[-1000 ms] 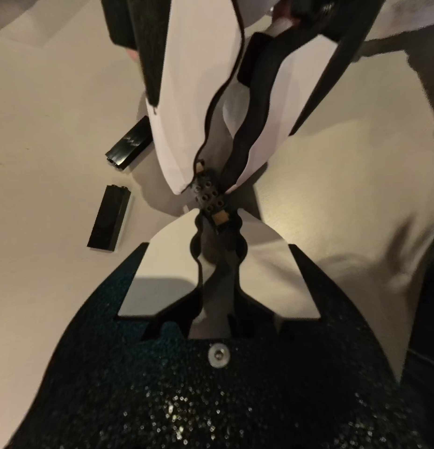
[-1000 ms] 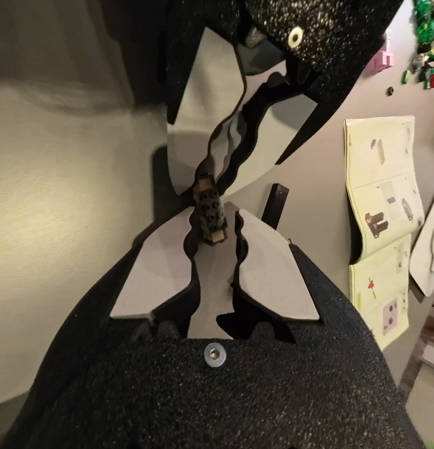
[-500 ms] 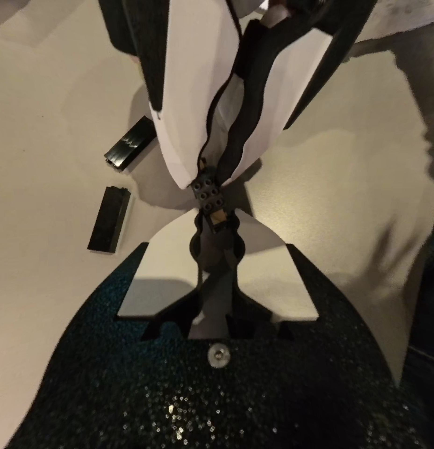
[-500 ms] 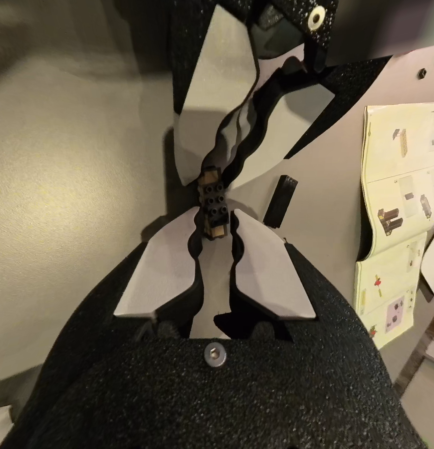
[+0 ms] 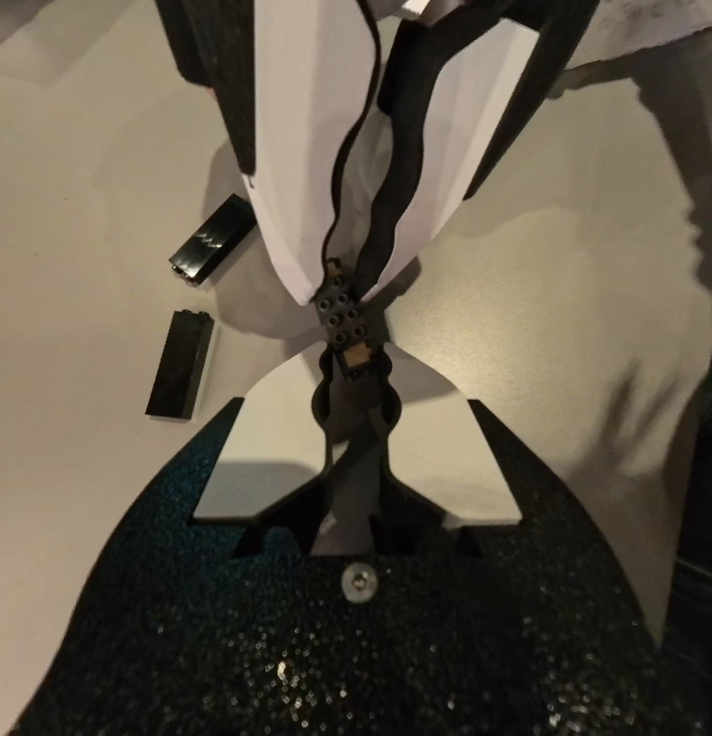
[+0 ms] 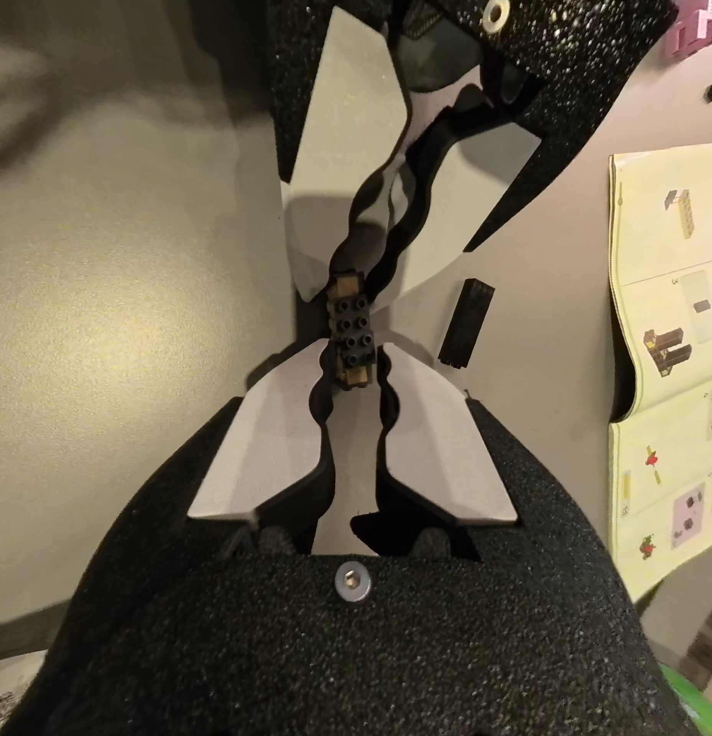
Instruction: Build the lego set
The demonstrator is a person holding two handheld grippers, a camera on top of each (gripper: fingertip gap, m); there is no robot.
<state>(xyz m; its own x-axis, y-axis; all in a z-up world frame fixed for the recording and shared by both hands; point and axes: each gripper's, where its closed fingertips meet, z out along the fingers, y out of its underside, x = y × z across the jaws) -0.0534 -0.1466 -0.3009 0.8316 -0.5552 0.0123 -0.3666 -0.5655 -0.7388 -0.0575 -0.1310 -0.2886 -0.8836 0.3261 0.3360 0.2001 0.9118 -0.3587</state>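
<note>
Since a second ago, the small assembly has barely shifted: both grippers keep it pinched between them above the desk (image 5: 87,139), and the right wrist view has drifted slightly, bringing more of the instruction booklet (image 6: 665,358) into sight at its right edge.

The left gripper (image 5: 356,360) is closed on the near end of a short stack of dark studded lego bricks (image 5: 342,314) with tan pieces showing at each end. The right gripper (image 6: 352,368) is closed on the opposite end of the same stack, which is held up, not resting on the desk.

Two long black bricks (image 5: 181,364) lie loose on the desk to the left, near each other but apart.

The stack is probably light, rigid and smooth-sided, so it could slip or twist. Gripping its flat side walls, away from the studs, seems safest; squeezing across a joint might pop the pieces apart.
</note>
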